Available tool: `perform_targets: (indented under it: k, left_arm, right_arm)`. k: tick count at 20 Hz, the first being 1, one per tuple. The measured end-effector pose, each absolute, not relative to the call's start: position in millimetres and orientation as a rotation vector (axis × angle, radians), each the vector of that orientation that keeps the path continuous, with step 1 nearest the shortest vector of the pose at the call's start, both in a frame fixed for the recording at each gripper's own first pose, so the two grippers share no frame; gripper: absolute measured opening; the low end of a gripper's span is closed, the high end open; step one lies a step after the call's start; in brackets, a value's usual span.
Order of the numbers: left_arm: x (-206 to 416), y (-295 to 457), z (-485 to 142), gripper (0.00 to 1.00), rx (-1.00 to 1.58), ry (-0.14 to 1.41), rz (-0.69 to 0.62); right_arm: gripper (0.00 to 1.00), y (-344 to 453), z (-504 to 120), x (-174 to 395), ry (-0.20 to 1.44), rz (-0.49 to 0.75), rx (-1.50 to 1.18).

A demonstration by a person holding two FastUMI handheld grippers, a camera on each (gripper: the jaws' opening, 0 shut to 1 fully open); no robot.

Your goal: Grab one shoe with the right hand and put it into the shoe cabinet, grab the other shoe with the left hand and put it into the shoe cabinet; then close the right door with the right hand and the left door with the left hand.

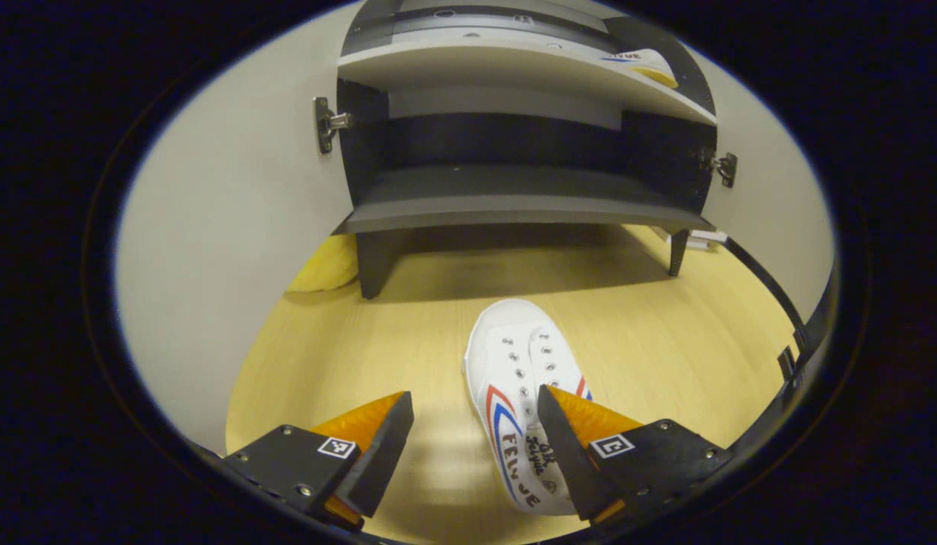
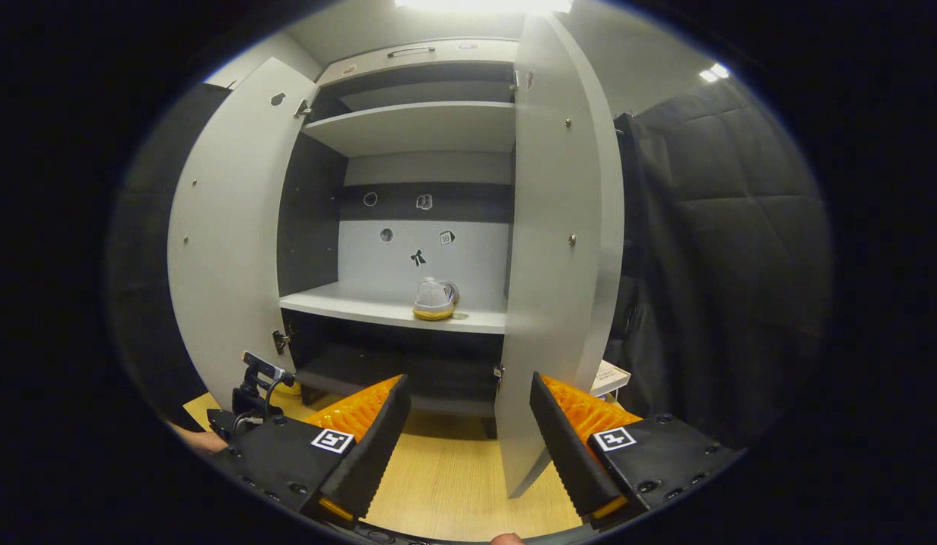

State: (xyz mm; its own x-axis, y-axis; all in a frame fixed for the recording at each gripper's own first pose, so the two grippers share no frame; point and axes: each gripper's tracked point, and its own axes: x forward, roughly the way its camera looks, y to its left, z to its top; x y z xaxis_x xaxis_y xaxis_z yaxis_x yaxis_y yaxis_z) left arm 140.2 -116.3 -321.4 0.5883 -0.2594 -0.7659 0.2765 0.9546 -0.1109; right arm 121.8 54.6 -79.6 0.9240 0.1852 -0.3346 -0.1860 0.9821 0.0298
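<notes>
in the left gripper view the left gripper (image 1: 474, 446) hangs low at the bottom, jaws spread, over a white shoe (image 1: 520, 401) lying on the wooden floor (image 1: 347, 356) at lower centre. in the right gripper view the right gripper (image 2: 468, 446) is also spread; the other shoe (image 2: 435, 299) sits mid-frame on the cabinet shelf (image 2: 347, 303), probably heel outward, beside the half-open right door (image 2: 559, 250).

The white sneaker (image 1: 520, 393) looks like matt canvas with small metal eyelets; the floor (image 1: 347, 356) is smooth, pale wood-grain laminate. The shoe cabinet (image 2: 431, 129) has matt grey panels and shiny metal hinges (image 1: 326, 123). Gripper fingers (image 2: 362, 443) show ribbed orange plastic and matt black
</notes>
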Motion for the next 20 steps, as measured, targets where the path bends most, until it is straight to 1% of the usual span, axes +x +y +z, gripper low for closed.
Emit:
perform_targets:
  k: [2,5,6,7,8,9,10,11,12,14,15,17,18,19,20]
  left_arm:
    - [137,-116,-335,0.95,0.033,0.915,-0.319]
    - [134,-118,-343,1.0,0.05,0.92,-0.34]
    - [136,-120,-343,0.94,0.041,0.91,-0.355]
    - [135,-122,-345,1.0,0.032,0.911,-0.365]
    - [135,-125,-346,0.92,0.009,0.911,-0.378]
    - [132,-127,-347,0.89,-0.014,0.917,-0.381]
    - [133,-127,-348,0.78,-0.024,0.925,-0.376]
    - [132,-127,-348,0.84,-0.031,0.93,-0.378]
    - [130,-135,-345,0.77,-0.059,0.928,-0.408]
    - [130,-135,-344,0.45,-0.018,0.917,-0.4]
    - [130,-135,-342,0.52,0.006,0.911,-0.398]
    - [136,-131,-344,0.34,0.039,0.901,-0.373]
    - [133,-130,-341,0.18,0.024,0.915,-0.355]
    - [133,-130,-341,0.15,0.006,0.926,-0.344]
    - [138,-130,-337,0.06,-0.011,0.92,-0.332]
  right_arm:
    - [0.99,57,-82,120,0.349,0.199,-0.003]
    - [0.99,61,-86,120,0.36,0.207,-0.014]
    - [0.99,62,-87,119,0.365,0.211,-0.022]
    - [0.99,62,-89,118,0.37,0.212,-0.025]
    - [0.99,62,-90,118,0.373,0.214,-0.024]
    - [0.99,62,-90,118,0.375,0.214,-0.02]
    - [0.99,62,-89,117,0.378,0.214,-0.014]
    - [0.99,63,-89,116,0.378,0.216,-0.007]
    - [0.99,63,-87,116,0.375,0.219,-0.002]
    - [0.99,62,-84,116,0.364,0.219,-0.003]
    - [0.99,61,-84,115,0.359,0.218,-0.001]
    - [0.99,60,-84,113,0.363,0.221,0.01]
    - [0.99,60,-84,112,0.367,0.223,0.017]
    - [0.99,59,-84,112,0.369,0.223,0.023]
    - [0.99,59,-84,111,0.369,0.224,0.025]
